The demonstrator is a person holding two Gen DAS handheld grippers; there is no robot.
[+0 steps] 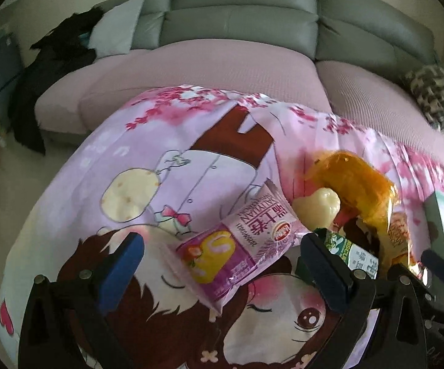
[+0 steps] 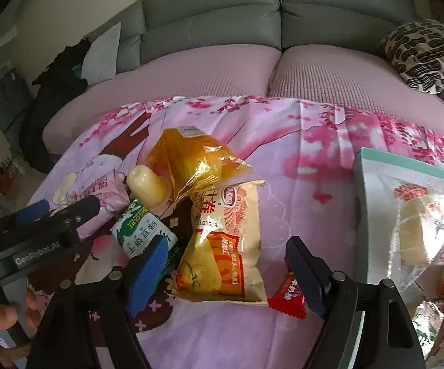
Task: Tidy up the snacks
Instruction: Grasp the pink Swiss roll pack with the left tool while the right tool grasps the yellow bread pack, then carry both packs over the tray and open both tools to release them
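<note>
With both jaws spread and empty, the left hand-held gripper straddles the light, crinkly pink snack packet on the cloth-covered surface while the right hand-held gripper brackets the orange snack packet, each soft, slippery pouch probably best pinched across its middle.

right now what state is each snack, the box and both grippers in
left gripper: open, jaws astride the pink packet, not pressing
pink packet: sealed, flat on the cloth
right gripper: open, jaws astride the beige packet
beige packet: sealed, lying flat
orange bag: crumpled, on top of the pile
green biscuit pack: sealed, under the right gripper's left finger
red candy: wrapped, loose on the cloth
box: open, snacks inside
</note>
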